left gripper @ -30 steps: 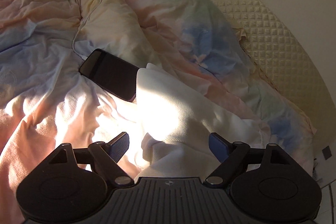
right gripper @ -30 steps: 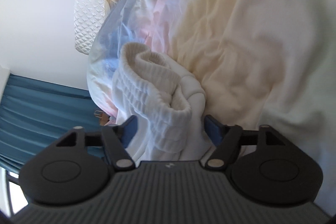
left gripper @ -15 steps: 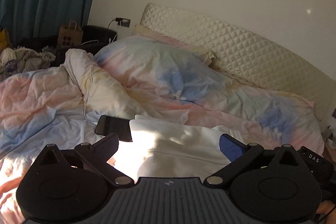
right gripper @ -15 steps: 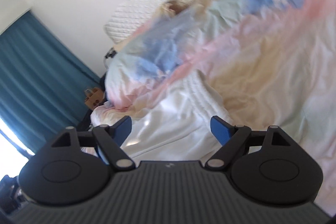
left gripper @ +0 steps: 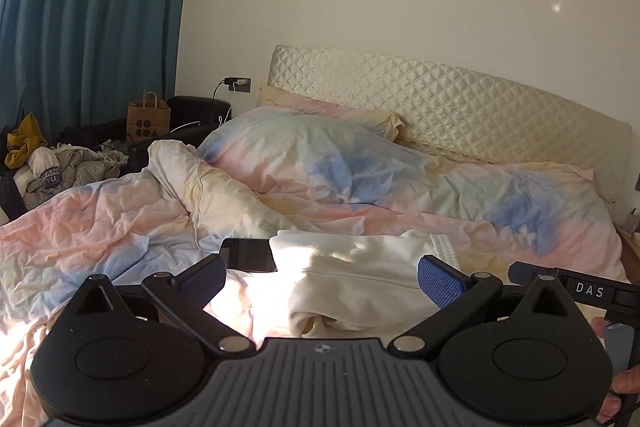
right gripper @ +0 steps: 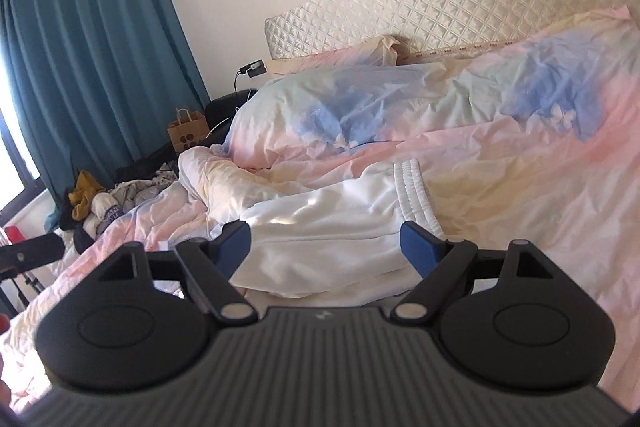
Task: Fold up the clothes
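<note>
- the left gripper [left gripper: 322, 277], black with blue ribbed pads, has its jaws spread wide and released; nothing sits between the pads and neither pad touches cloth.
- ahead of the left jaws, and spanning the gap between them, lies the folded cream-white fleece garment [left gripper: 360, 275], resting on the bed in a patch of sunlight.
- just beyond the left pad, a black rectangular phone [left gripper: 248, 254] lies flat, its right end tucked under the garment's left edge.
- a thin white charging cable [left gripper: 198, 195] runs over the bedding further ahead of the left pad.
- the right gripper [right gripper: 325, 247], of the same black and blue build, also has its jaws fully parted and gripping nothing.
- the same garment [right gripper: 332, 227] lies just ahead of the right jaws, filling the space between the pads in view; its ribbed elastic waistband [right gripper: 414, 191] sits just beyond the right pad.
- whether either right pad brushes the fabric cannot be told.
- under everything spreads the crumpled pastel pink, blue and yellow duvet [left gripper: 100, 227], with a matching pillow [left gripper: 312, 155] further ahead.
- beyond that stands the cream quilted headboard [left gripper: 460, 107], and to the far left hang teal curtains [left gripper: 88, 7].
- a brown paper bag [left gripper: 147, 117] and a heap of clothes [left gripper: 52, 167] sit far ahead to the left.
</note>
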Demonstrator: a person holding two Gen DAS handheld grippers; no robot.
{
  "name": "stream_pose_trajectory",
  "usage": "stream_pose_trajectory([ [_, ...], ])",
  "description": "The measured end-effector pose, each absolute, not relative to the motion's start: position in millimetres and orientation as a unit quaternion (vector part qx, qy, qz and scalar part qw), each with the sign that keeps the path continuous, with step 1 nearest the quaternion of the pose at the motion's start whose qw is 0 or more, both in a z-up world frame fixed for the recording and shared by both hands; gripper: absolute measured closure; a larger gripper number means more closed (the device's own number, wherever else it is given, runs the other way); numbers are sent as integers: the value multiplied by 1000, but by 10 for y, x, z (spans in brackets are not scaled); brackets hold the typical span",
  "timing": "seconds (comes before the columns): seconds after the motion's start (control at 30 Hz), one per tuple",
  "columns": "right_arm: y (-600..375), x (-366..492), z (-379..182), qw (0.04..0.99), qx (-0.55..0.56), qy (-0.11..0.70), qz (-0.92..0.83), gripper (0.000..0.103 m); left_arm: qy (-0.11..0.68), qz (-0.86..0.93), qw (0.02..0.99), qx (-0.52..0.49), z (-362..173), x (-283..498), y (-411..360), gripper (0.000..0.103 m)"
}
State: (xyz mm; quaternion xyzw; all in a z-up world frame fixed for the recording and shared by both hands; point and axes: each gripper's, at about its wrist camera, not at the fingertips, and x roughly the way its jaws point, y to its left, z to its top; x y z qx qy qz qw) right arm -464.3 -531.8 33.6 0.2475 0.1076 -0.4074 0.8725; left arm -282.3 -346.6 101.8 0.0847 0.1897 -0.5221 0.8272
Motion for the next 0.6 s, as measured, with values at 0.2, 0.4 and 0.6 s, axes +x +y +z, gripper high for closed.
stream_pose_trajectory([
  [0.2,-4955,-4531,373,881,214,120,-405,19,191,-519,828,94,906,-2902,-3238,0],
  [0.4,-4659,-4429,306,883,192,126,-409,19,182,-505,839,91,811,-2897,-3052,0],
  [0.6,-4503,-4331,153,881,184,146,-410,19,190,-500,839,103,701,-2894,-2995,0],
])
